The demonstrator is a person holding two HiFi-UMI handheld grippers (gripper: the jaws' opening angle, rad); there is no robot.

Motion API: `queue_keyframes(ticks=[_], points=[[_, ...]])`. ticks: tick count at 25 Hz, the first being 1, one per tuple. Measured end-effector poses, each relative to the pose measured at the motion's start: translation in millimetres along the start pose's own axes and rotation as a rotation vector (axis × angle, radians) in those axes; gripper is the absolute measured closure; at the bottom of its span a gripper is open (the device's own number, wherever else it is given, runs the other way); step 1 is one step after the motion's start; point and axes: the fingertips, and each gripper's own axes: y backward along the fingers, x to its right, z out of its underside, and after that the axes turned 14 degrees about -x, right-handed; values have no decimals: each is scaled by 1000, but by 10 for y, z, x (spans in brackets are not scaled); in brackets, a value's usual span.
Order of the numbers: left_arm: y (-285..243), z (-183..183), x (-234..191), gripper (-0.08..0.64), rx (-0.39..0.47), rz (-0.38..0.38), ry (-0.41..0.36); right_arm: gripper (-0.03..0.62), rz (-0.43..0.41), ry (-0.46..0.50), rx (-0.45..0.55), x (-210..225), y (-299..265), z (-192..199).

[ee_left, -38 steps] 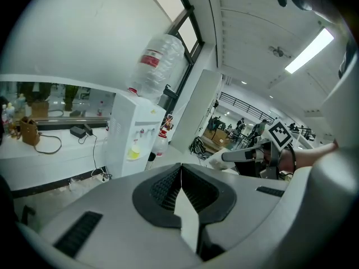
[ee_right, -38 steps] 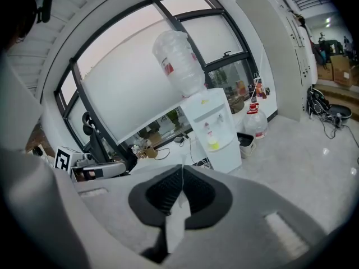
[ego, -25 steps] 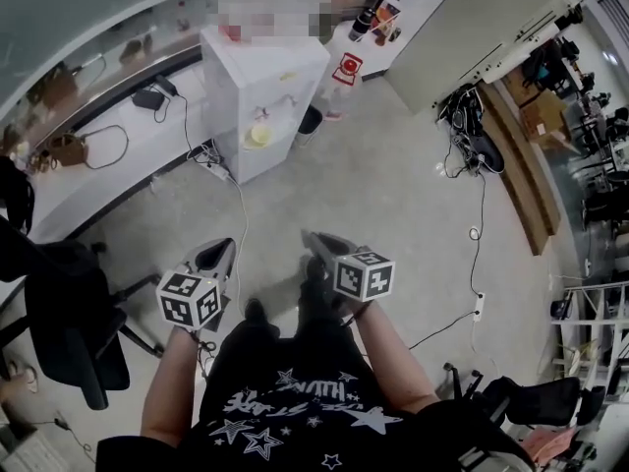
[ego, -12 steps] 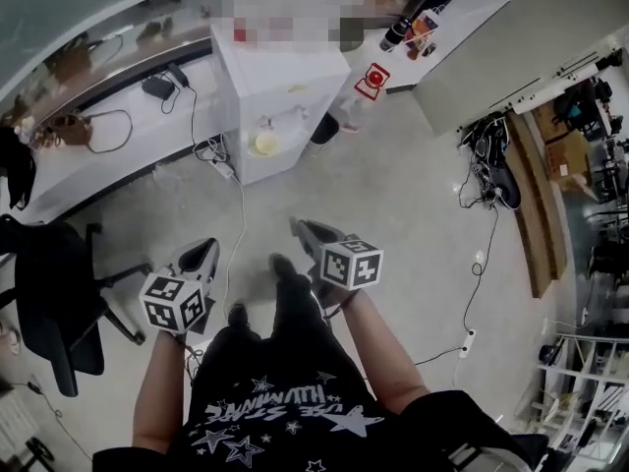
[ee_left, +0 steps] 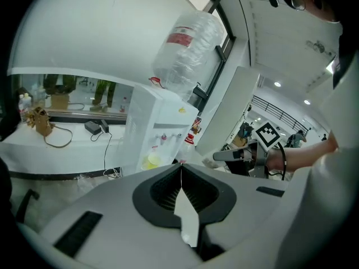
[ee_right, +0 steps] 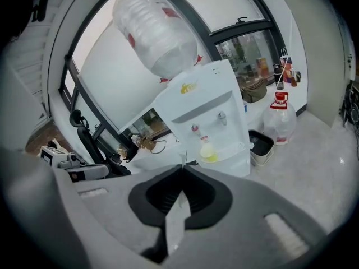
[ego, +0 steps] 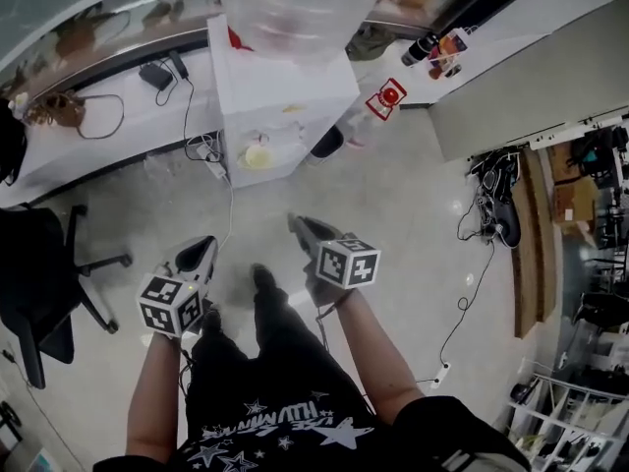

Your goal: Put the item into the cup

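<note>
Person standing on the floor [ego: 393,195] before a white water dispenser [ego: 280,96] that carries an inverted clear bottle [ego: 295,8] on top. The left tongs [ego: 201,252] and the right tongs [ego: 298,226] are held low in front of the body, well short of the dispenser, and both point towards it. In each gripper view the two jaws meet tip to tip with nothing between them, so both are empty. The yellow cup [ee_right: 208,152] stands in the dispenser's recess, beneath the taps; the item meant for it cannot be made out in any view. Just right of the dispenser, on the floor, stand a dark-lined bin [ee_right: 261,144] and a clear jug [ee_right: 279,119] with a red cap – well to the dispenser's left, a black office chair [ego: 39,283]
</note>
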Motion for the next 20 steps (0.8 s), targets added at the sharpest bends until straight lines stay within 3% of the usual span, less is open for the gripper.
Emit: queue_keyframes(ticks=[16,20], points=[[-791,-113,-713,554,50,-118,166,591,-49,36,-81,608,-1141,-438],[-953,-87,-882,554,60,-146,183,592,-58,41,-59,707,-1416,-560]])
